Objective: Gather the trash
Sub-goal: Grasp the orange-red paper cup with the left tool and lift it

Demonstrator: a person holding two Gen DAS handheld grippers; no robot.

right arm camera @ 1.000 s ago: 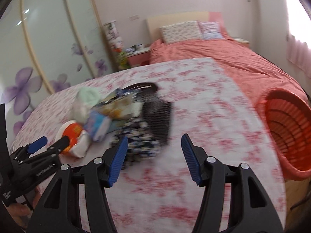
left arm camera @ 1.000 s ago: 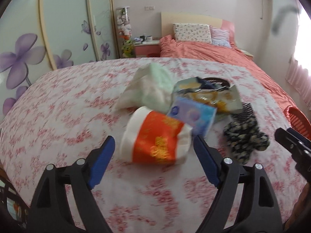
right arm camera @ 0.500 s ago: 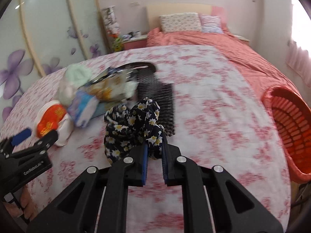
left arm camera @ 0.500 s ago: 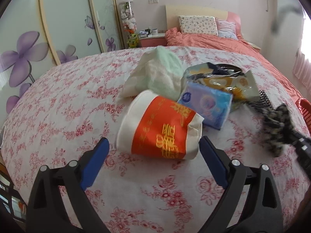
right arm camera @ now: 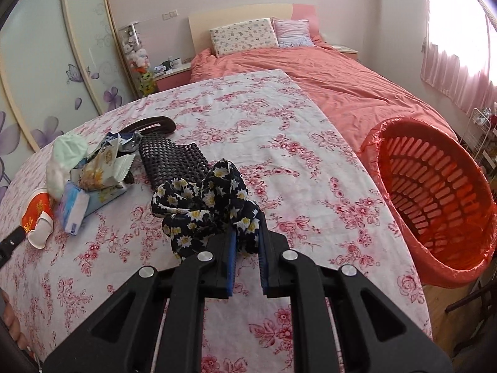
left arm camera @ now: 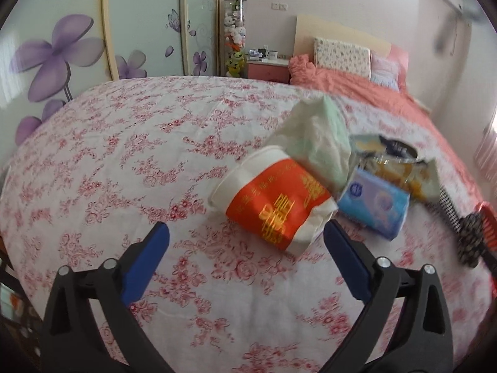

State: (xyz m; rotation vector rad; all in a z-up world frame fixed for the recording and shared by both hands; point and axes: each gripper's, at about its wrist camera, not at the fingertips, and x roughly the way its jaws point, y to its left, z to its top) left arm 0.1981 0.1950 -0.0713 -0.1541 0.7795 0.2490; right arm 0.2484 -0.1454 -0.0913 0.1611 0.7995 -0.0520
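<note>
Two grippers over a floral tablecloth [right arm camera: 310, 161]; orange basket [right arm camera: 435, 199] at its right edge. Right gripper [right arm camera: 247, 248] pinches daisy-print cloth [right arm camera: 205, 205]. Left gripper [left arm camera: 247, 248] is opening, empty, before the red paper cup [left arm camera: 273, 205].

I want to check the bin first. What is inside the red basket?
The red basket shows only its slatted wall and a red bag liner at the rim. No trash is visible; its near inner side is hidden.
</note>
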